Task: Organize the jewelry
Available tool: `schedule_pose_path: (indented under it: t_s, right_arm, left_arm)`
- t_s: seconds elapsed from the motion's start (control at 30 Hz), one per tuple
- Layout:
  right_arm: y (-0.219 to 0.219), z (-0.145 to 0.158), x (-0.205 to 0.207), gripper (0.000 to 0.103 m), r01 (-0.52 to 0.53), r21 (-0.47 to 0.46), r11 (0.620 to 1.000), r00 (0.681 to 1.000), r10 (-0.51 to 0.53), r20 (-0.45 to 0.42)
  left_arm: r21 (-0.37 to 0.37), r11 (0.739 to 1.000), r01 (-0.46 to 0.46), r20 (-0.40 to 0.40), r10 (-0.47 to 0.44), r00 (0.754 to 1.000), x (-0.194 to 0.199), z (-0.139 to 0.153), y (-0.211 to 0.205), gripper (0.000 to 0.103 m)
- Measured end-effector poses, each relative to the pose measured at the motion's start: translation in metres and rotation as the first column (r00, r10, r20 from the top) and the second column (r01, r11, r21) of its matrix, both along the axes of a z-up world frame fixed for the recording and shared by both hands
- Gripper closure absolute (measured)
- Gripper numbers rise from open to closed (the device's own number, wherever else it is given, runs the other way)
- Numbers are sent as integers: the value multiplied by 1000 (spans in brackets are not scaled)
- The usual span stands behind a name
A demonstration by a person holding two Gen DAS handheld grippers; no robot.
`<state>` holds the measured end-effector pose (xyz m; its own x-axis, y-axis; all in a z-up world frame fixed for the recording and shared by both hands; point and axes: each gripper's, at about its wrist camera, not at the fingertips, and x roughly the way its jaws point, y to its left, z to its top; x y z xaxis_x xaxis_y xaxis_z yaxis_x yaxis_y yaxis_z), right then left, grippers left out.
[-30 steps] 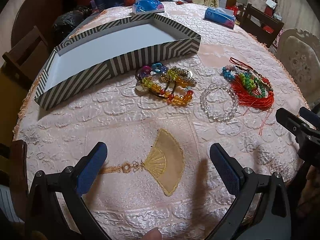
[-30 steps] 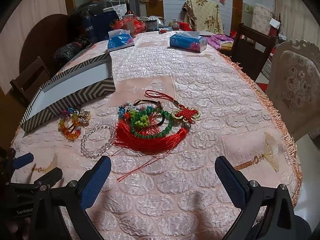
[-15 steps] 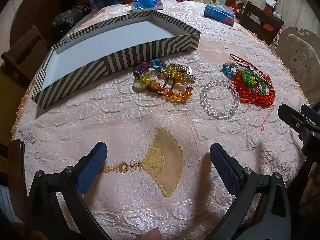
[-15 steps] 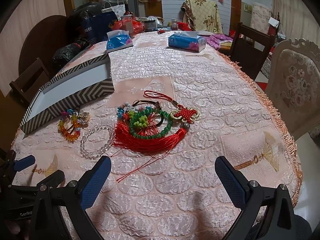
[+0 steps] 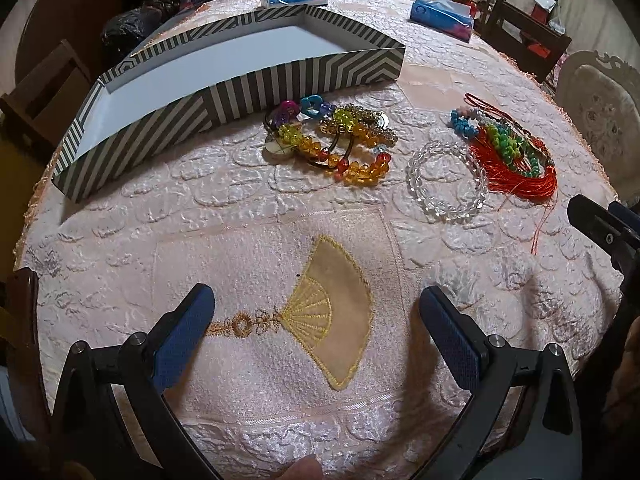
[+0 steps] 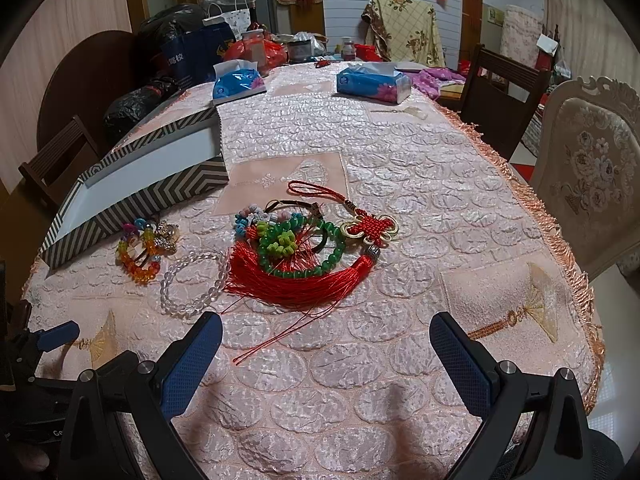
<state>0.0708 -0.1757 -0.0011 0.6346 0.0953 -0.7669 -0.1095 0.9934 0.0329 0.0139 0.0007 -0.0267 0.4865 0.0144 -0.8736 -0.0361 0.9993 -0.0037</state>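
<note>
Over the last second I have brought my left gripper (image 5: 316,320) forward and lower toward the jewelry, so the striped box (image 5: 224,98) and the bead pile loom larger in the left wrist view; my right gripper (image 6: 326,350) has barely shifted. Both hang above the pink tablecloth (image 5: 240,216), fingers spread wide, holding nothing.

Counting what lies before me: one striped box, open and white inside, at the far left of the table. Just in front of its near wall sits one tangle of coloured bracelets (image 5: 332,142), amber, yellow, purple and blue beads wound together; how many separate strands it holds I cannot tell. To its right lies one clear crystal bracelet (image 5: 448,180), flat and apart from the tangle, its far side touching the red tassel's threads. Beyond that is a second heap: one red knot tassel (image 6: 304,280), green bead bracelets (image 6: 304,246) lying on it, and one small blue and pink bead bracelet (image 6: 250,220) at its left edge. So three clusters of jewelry, all outside the box.

Two blue tissue packs (image 6: 239,83) stand at the far end of the table. Two embroidered fans show on the cloth, one directly under my left gripper (image 5: 332,316).
</note>
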Motion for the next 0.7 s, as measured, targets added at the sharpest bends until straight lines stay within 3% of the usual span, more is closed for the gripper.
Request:
schedule_pose_path:
  t_s: [0.5,0.6,0.7]
  right_arm:
    - [-1,1,-1,0,2,8,1000,1000,-2,1]
    - [0,2,-2,0,2,10,1000,1000,-2,1]
    - [0,2,-2,0,2,11,1000,1000,-2,0]
  left_arm:
    - [-23,1000,3,19,-3,1000,-7,2,4,0]
    - [-91,996,22,66,-16,998,-6,13,12,0]
    - [-64,998,17,136,-8,991,7,28,19,0]
